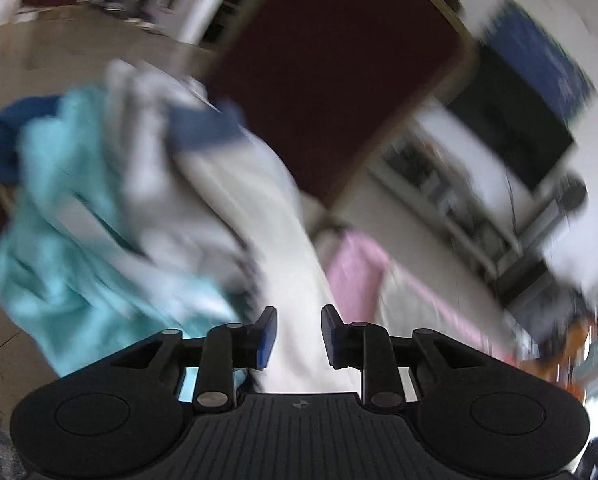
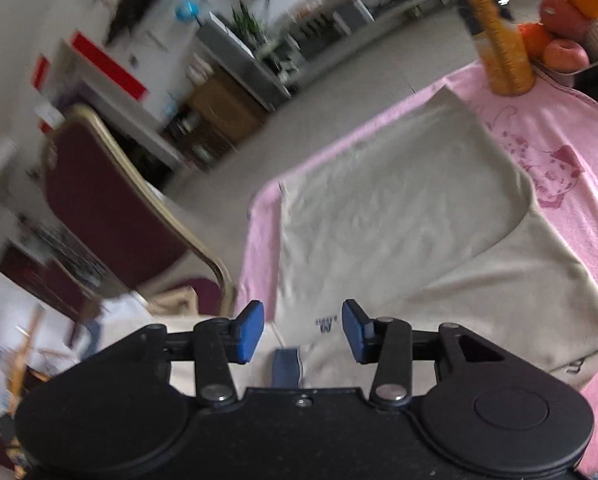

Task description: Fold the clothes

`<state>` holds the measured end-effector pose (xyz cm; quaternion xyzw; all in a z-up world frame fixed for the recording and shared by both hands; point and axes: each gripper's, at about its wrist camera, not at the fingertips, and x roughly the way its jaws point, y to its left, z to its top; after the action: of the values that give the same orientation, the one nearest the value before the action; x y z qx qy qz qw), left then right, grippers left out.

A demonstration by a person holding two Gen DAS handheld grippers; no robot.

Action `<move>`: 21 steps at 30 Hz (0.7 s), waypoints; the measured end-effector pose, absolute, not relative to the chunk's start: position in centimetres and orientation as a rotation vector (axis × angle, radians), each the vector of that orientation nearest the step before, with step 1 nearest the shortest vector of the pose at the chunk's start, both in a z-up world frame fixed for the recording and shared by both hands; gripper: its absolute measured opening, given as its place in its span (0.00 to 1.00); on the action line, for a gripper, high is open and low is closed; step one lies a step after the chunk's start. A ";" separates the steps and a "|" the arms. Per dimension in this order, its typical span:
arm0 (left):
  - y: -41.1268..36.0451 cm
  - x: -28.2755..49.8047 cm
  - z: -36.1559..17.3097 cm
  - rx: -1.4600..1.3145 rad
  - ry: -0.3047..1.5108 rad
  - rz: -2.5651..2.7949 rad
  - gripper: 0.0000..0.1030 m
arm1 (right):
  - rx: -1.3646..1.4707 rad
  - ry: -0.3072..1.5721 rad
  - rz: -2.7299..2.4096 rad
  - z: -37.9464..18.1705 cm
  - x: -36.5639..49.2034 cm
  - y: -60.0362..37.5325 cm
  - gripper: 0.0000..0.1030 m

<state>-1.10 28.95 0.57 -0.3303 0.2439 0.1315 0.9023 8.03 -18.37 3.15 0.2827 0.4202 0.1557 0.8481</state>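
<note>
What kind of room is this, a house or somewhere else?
Probably a lived-in room at home, maybe a dining or living room. A pink cloth covers the table, a bowl of fruit sits on it, and a dark red chair stands beside it, with shelves behind.

A cream-beige cotton garment (image 2: 411,216) with small dark lettering near its edge is lying spread over the pink-covered surface, one rounded flap folded onto its middle and its near edge draping off. A blurred heap of turquoise, white and navy clothes (image 1: 99,208) is sitting bunched together beside it.
</note>
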 end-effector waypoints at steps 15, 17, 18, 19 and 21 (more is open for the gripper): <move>37.9 2.4 -1.3 -0.947 0.413 0.280 0.32 | 0.461 0.867 0.561 6.0 7.7 -4.6 0.54; 38.2 3.2 -1.3 -0.948 0.406 0.274 0.28 | 0.469 0.876 0.557 5.7 7.9 -4.7 0.54; 38.2 3.4 -1.2 -0.946 0.413 0.282 0.25 | 0.475 0.880 0.555 5.6 7.9 -4.8 0.54; 38.2 3.6 -1.1 -0.944 0.419 0.290 0.17 | 0.482 0.883 0.553 5.5 7.9 -4.9 0.54; 38.2 4.1 -0.9 -0.940 0.431 0.305 0.04 | 0.488 0.885 0.553 5.4 7.9 -5.1 0.54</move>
<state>4.06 38.18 -0.92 -0.4476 0.2052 0.1454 0.8581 7.88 -5.11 5.44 0.2307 0.4183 0.2617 0.8386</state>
